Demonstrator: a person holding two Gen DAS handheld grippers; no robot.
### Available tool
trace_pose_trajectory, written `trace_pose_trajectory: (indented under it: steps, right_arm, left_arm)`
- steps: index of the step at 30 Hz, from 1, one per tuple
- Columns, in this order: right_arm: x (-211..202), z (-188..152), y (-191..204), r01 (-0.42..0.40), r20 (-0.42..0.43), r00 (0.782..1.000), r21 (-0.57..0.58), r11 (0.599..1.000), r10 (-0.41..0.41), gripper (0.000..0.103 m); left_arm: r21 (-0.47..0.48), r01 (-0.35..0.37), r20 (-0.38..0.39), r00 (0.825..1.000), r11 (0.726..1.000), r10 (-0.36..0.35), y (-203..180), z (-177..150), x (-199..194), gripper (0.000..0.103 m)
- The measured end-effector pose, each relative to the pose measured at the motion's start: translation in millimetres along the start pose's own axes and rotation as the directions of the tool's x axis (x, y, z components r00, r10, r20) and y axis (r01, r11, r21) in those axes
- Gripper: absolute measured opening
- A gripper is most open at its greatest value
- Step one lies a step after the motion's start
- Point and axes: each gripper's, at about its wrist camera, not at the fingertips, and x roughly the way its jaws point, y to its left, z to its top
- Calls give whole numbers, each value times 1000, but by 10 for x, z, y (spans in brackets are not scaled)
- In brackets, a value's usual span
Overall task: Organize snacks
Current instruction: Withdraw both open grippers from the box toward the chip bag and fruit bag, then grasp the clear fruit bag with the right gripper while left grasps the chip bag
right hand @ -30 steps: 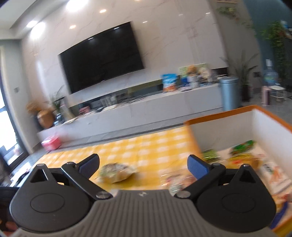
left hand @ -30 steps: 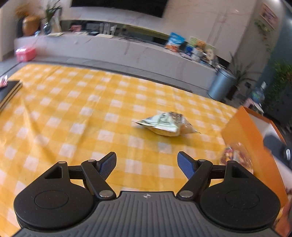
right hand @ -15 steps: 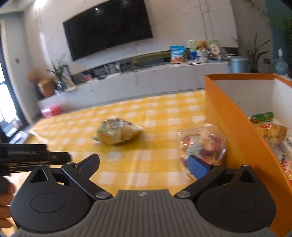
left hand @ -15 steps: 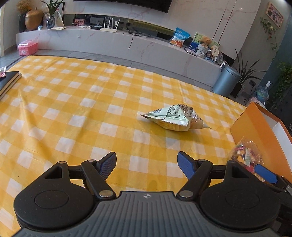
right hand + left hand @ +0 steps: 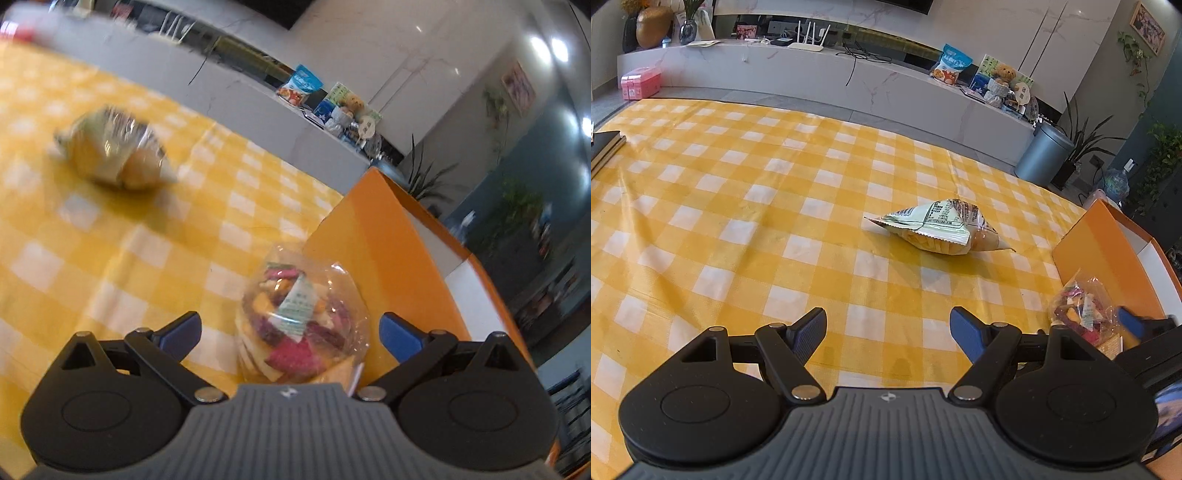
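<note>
A clear bag of mixed colourful snacks [image 5: 301,317] lies on the yellow checked tablecloth against the outer wall of the orange box [image 5: 399,254]. My right gripper [image 5: 291,332] is open, with the bag sitting between its spread fingers. A green and white snack packet [image 5: 942,230] lies in the middle of the table; it shows blurred in the right wrist view [image 5: 114,153]. My left gripper [image 5: 888,328] is open and empty, low over the cloth, short of the packet. The snack bag [image 5: 1084,314] and the orange box [image 5: 1108,254] sit to its right.
A dark book [image 5: 604,149] lies at the table's left edge. Behind the table runs a white marble console [image 5: 820,77] with a blue snack bag [image 5: 951,66] and a teddy bear, and a grey bin [image 5: 1043,155] stands on the floor.
My right gripper has tilted down and moved in over the clear snack bag, which now lies between its fingers. My left gripper has barely moved.
</note>
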Motion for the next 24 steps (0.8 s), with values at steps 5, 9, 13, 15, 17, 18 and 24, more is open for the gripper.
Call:
trace_pose_trajectory:
  steps: [5, 9, 13, 15, 17, 18, 24]
  right_arm:
    - [-3, -43, -45, 11, -6, 1000, -22, 1000, -11, 60]
    - [-118, -45, -117, -38, -14, 999, 10, 999, 38, 52]
    - [-344, -80, -331, -199, -17, 979, 99, 975, 202, 51]
    - [-466, -94, -442, -309, -4, 949, 157, 938, 314, 51]
    - [-511, -103, -522, -396, 11, 915, 216, 893, 403, 53]
    - [-521, -105, -539, -418, 29, 905, 233, 878, 424, 60]
    - [-323, -130, -395, -431, 2, 896, 239, 870, 443, 100]
  left_arm:
    - [15, 3, -6, 1000, 1000, -3, -42, -4, 24, 89]
    - [25, -2, -13, 1000, 1000, 2, -80, -17, 57, 89]
    - [33, -12, 13, 1000, 999, 12, -105, -25, 12, 89]
    - [34, -13, 15, 1000, 999, 13, -103, -16, 3, 89]
    - [26, -13, 17, 1000, 1000, 13, -88, -9, -2, 89]
    - [24, -15, 17, 1000, 1000, 14, -84, -7, -5, 89]
    - [38, -22, 15, 1000, 999, 21, -102, -3, -10, 89]
